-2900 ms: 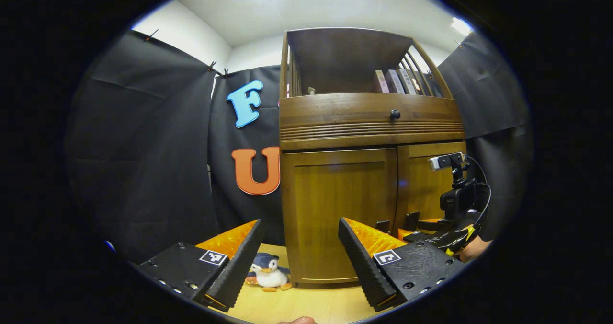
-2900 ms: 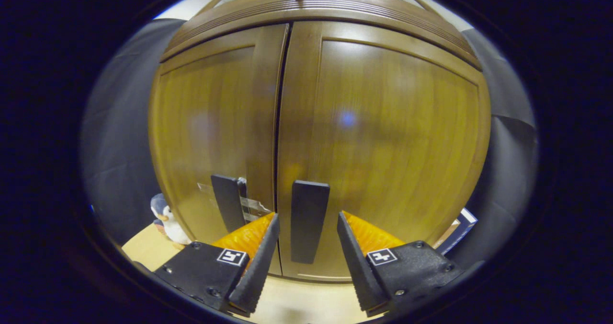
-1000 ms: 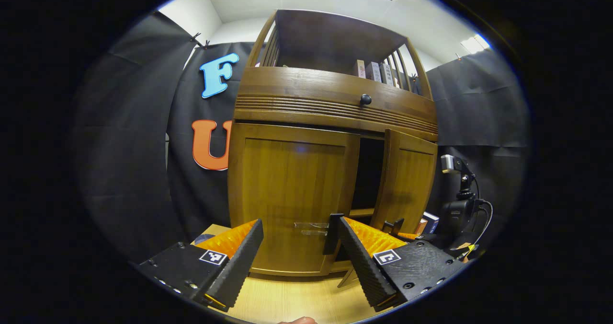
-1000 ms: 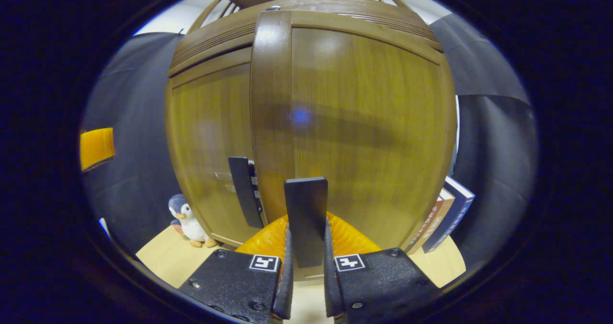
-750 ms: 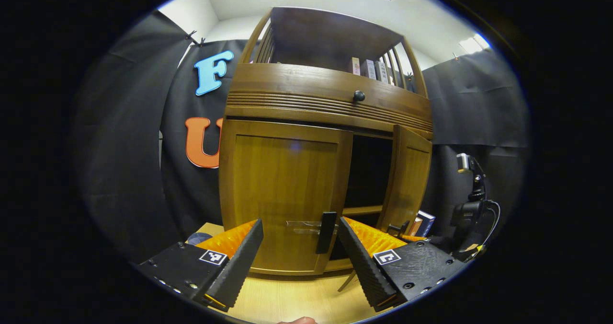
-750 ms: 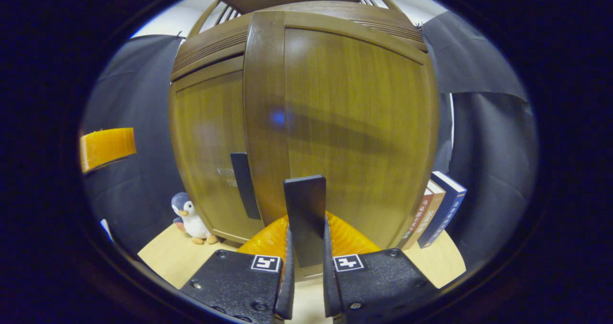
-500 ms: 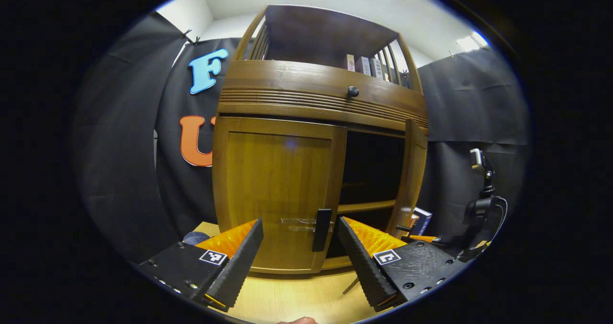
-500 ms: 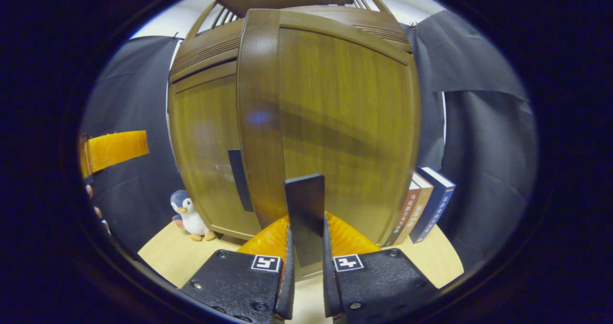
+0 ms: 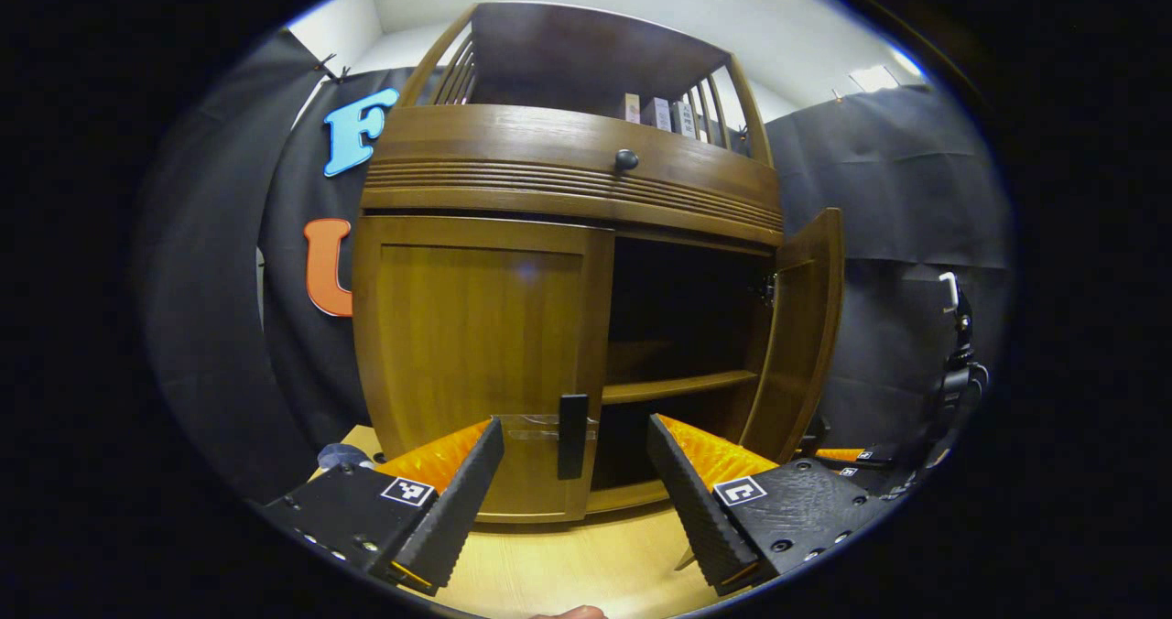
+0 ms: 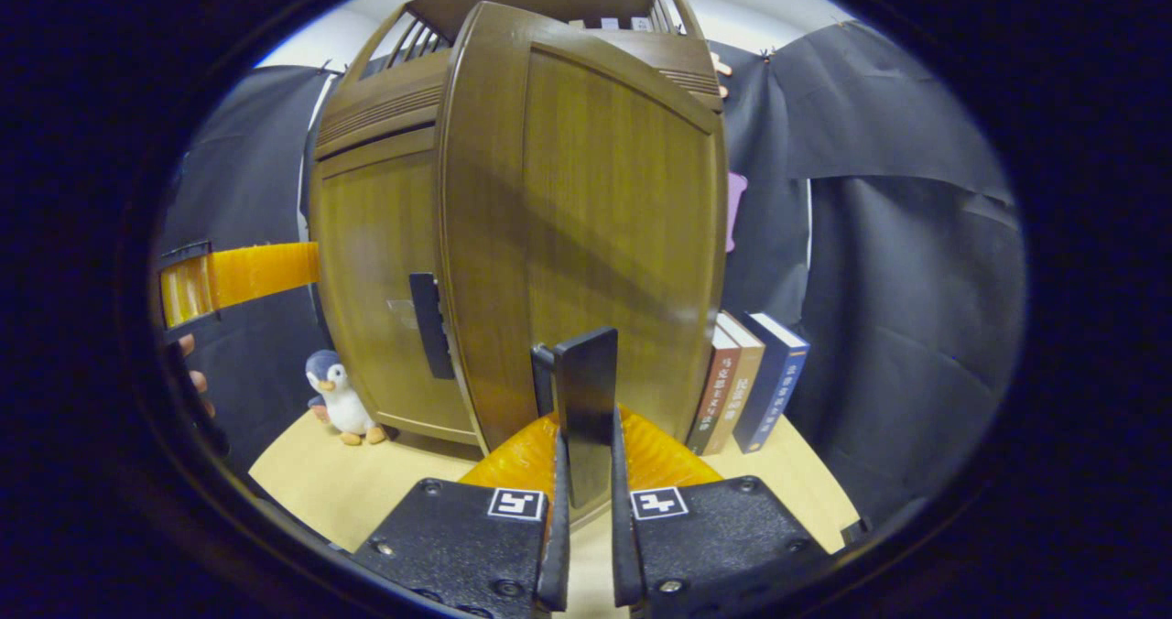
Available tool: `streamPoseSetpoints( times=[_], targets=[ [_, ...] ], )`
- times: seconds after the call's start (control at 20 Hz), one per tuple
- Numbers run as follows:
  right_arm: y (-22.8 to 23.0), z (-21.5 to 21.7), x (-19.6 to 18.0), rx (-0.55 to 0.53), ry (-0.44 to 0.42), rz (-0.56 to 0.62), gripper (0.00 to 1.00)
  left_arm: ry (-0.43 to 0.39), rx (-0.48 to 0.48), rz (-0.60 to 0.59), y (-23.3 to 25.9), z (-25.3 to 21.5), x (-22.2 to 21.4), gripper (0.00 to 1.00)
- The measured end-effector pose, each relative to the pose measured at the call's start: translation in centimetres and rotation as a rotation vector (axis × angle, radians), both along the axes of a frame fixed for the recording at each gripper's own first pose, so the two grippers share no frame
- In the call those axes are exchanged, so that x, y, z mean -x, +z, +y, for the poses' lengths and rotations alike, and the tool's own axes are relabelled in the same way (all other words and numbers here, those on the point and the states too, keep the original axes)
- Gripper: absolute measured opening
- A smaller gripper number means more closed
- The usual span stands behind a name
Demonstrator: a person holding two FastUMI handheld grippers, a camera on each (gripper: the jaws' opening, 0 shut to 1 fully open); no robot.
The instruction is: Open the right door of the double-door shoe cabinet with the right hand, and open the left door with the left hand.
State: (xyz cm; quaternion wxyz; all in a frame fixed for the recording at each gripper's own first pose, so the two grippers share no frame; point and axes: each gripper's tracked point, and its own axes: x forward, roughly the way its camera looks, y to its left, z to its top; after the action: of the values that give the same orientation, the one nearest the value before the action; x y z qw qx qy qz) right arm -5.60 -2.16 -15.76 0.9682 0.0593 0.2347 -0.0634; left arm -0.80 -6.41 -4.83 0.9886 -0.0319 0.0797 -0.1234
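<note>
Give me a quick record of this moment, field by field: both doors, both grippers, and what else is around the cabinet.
right door: swung open
left door: closed
right gripper: shut on the right door handle
left gripper: open, short of the left door handle
cabinet interior: dark, one shelf visible
beside cabinet: penguin toy, books

right door (image 9: 795, 335) swung out — bay open | left door (image 9: 476, 363) blocks left bay

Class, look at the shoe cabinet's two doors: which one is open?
The right door is open, swung outward to expose the dark shelves, its handle pinched in the right claw. The left door sits shut.
</note>
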Motion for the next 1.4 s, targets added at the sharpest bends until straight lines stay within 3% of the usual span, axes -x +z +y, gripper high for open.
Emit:
streamPoseSetpoints(
  times=[0.35, 0.5, 0.55, 0.6, 0.65, 0.75, 0.8, 0.85, 0.9, 1.4],
  targets=[
    [0.0, -4.4, 3.0, 0.045, -0.122, 0.026, 0.14, -0.059, -0.005, 0.022, -1.0, -2.7, -0.1, 0.95],
    [0.1, -6.1, 3.8, 0.062, -0.132, 0.027, 0.12, -0.082, -0.012, 0.042, -1.7, -3.7, -0.2, 0.95],
    [0.1, -6.8, 4.2, 0.069, -0.146, 0.032, 0.10, -0.083, -0.016, 0.045, -1.7, -3.3, -0.5, 1.00],
    [0.0, -7.5, 4.4, 0.074, -0.163, 0.036, 0.10, -0.081, -0.018, 0.048, -1.8, -3.2, -0.5, 0.84],
    [0.1, -8.1, 4.6, 0.074, -0.178, 0.039, 0.08, -0.078, -0.018, 0.053, -1.9, -3.3, -0.6, 0.95],
    [0.3, -8.9, 5.5, 0.069, -0.192, 0.046, 0.05, -0.077, -0.015, 0.064, -2.1, -3.4, -0.8, 0.95],
    [0.5, -9.4, 5.8, 0.066, -0.195, 0.046, 0.05, -0.080, -0.017, 0.070, -2.3, -3.5, -0.8, 0.84],
    [0.6, -9.9, 6.2, 0.065, -0.198, 0.044, 0.04, -0.081, -0.020, 0.071, -2.4, -3.5, -0.9, 1.00],
    [0.7, -10.3, 6.4, 0.065, -0.199, 0.043, 0.04, -0.082, -0.024, 0.072, -2.5, -3.6, -1.0, 0.95],
    [1.9, -16.9, 9.9, 0.106, -0.327, 0.025, 0.04, -0.054, -0.055, 0.080, -3.1, -4.0, -2.2, 0.95]
  ],
)
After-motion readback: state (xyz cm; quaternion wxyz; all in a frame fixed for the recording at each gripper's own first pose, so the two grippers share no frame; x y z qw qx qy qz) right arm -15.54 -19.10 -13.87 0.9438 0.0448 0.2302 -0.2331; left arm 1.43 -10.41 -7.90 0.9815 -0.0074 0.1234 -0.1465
